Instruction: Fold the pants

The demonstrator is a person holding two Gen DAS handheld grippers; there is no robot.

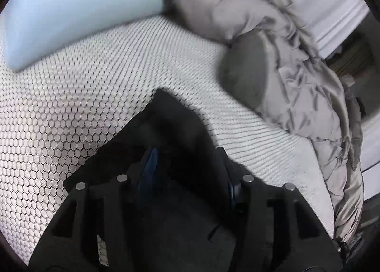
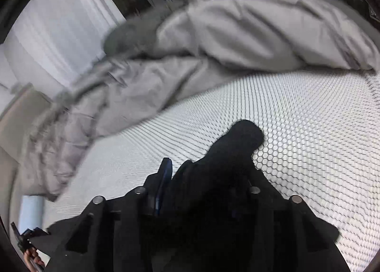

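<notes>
Gripping black fabric, both tools are engaged with the pants (image 1: 180,129), which lie on the bed's honeycomb-patterned mattress cover (image 1: 83,96). The left tool (image 1: 187,177) has dark cloth bunched between its fingers, so it is clamped on the pants; the right tool (image 2: 201,184) likewise has a dark wad rising between its fingers and is closed on the same garment.

Progress — judged from these views alone — is early to middle: the cloth is gathered and lifted at both tools, and no flat, finished fold is visible. How much of the garment is already doubled over cannot be told, since most of it is hidden under the tools.

Relative to the pants, a crumpled grey duvet (image 1: 296,86) lies beyond them along the far side of the mattress, with a grey pillow (image 2: 273,29) next to it. A pale blue pillow (image 1: 78,8) sits beyond the pants, well apart. The duvet edge is the nearest obstruction — it limits room for laying the pants out.
</notes>
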